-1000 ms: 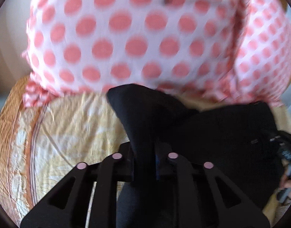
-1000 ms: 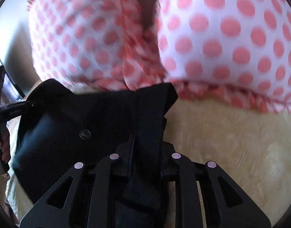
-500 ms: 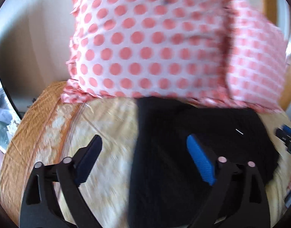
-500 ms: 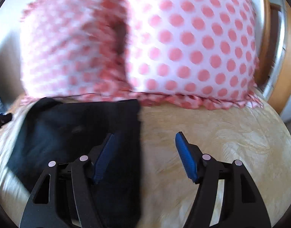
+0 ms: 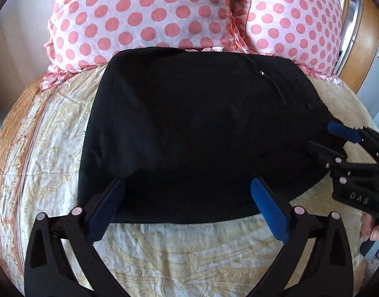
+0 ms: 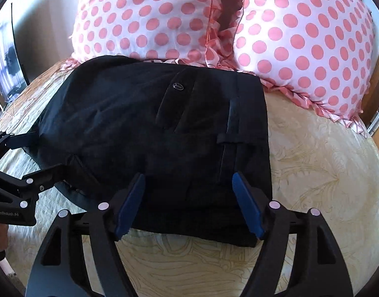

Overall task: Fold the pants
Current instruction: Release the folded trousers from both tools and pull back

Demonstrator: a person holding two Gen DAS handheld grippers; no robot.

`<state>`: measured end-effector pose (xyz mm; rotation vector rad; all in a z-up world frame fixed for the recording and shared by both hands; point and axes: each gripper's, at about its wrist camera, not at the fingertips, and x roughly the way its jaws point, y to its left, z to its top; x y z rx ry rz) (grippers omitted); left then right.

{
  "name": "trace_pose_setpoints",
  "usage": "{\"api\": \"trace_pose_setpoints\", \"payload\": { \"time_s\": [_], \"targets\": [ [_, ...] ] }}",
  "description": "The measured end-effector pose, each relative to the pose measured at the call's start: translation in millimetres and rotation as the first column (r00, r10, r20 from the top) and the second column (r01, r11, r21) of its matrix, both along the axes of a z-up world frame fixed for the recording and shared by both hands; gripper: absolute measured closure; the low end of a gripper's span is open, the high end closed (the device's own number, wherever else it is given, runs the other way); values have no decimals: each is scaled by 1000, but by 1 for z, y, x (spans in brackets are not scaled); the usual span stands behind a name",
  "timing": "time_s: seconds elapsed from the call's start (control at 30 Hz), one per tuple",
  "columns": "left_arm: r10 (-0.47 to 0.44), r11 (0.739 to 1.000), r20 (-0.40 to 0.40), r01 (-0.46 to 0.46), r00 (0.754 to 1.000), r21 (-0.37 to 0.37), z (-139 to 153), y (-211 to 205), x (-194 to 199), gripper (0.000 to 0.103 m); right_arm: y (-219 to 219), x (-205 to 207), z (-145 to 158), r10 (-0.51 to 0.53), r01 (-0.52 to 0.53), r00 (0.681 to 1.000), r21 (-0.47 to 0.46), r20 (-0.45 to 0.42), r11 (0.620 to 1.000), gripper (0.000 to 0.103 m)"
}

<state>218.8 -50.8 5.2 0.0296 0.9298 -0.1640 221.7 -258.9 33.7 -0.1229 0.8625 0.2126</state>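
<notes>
The black pants (image 5: 194, 128) lie folded into a compact rectangle on the cream bedspread (image 5: 179, 255), their far edge against the pillows. In the right wrist view the pants (image 6: 150, 133) show a back pocket with a button (image 6: 178, 86) and a belt loop. My left gripper (image 5: 187, 203) is open and empty, its blue pads (image 5: 271, 210) over the near edge of the fold. My right gripper (image 6: 189, 200) is open and empty, hovering over the near right part of the pants. Each gripper appears at the side of the other's view.
Two white pillows with pink dots (image 5: 145, 14) (image 6: 305, 37) stand at the head of the bed behind the pants. A wooden headboard edge (image 5: 362, 49) runs at the right. An orange patterned border (image 5: 13, 128) marks the bed's left side.
Both grippers were shut on the pants' edge near the pillows a second ago. They let go, opened, and pulled back toward the near side; the pants now lie flat and folded.
</notes>
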Motion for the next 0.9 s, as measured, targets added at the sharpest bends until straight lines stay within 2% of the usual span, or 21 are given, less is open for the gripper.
{"api": "trace_pose_setpoints", "payload": {
  "time_s": [0.1, 0.13, 0.17, 0.2, 0.3, 0.57, 0.73, 0.9],
  "targets": [
    [9, 1000, 10, -9, 1000, -18, 8, 7, -4, 2, -7, -4, 4, -35, 35, 999, 52, 3, 998, 24],
    [16, 999, 32, -15, 999, -34, 13, 12, -15, 2, -11, -10, 8, -58, 57, 998, 83, 13, 995, 19],
    [21, 999, 46, -19, 999, -36, 17, 14, -23, 2, -16, -20, 13, -81, 77, 996, 124, 25, 989, 7],
    [29, 999, 63, -27, 998, -31, 20, 17, -32, 2, -20, -31, 17, -107, 100, 994, 156, 39, 983, 5],
    [61, 998, 105, -62, 993, 2, 21, 27, -59, 2, -24, -56, 19, -121, 108, 991, 204, 49, 973, 5],
    [84, 996, 63, -84, 994, 8, -2, 39, -99, 2, 6, -96, -9, -87, 84, 996, 106, 21, 991, 3],
    [83, 996, 31, -82, 996, -20, -12, 39, -105, 2, 17, -103, -19, -78, 78, 997, 101, -1, 992, 3],
    [82, 996, 49, -83, 995, 22, -15, 35, -112, 2, 19, -107, -23, -91, 91, 996, 93, -4, 991, 1]
  ]
}}
